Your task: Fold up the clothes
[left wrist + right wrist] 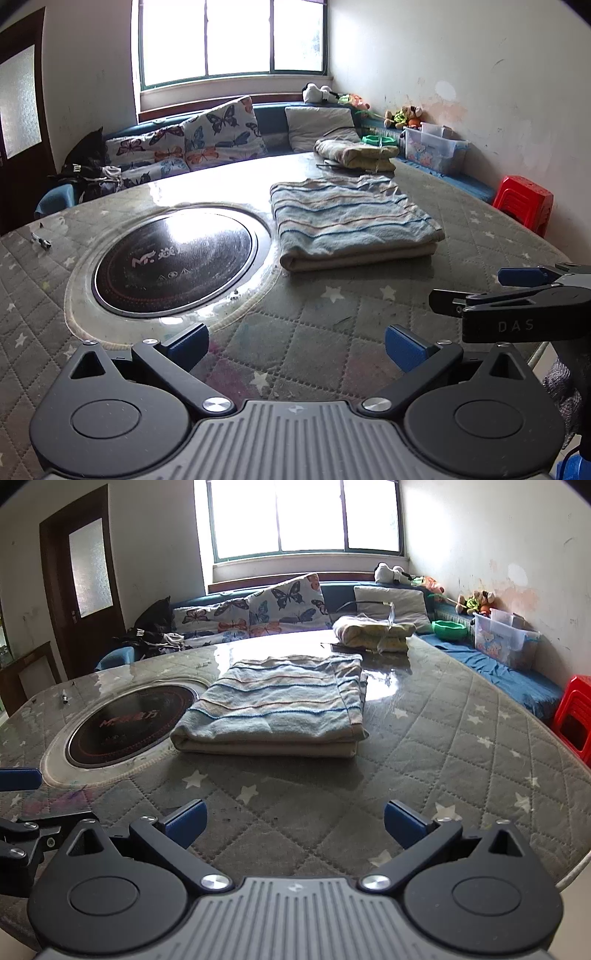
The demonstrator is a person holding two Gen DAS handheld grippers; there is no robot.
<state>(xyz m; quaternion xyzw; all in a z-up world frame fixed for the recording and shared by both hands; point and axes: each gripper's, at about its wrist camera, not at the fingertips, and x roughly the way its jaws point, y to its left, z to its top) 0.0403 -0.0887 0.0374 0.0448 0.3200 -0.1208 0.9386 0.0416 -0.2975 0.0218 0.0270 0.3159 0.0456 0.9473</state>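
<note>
A folded blue-and-beige striped garment lies flat on the quilted table, right of the round cooktop. A folded yellowish garment sits farther back near the table's far edge. My left gripper is open above the near part of the table, nothing between its blue pads. My right gripper is also open and empty, well short of the striped garment. The right gripper shows from the side at the right edge of the left wrist view.
A black round cooktop is set into the grey star-patterned table. A bench with butterfly cushions runs behind. A red stool and a plastic box stand right.
</note>
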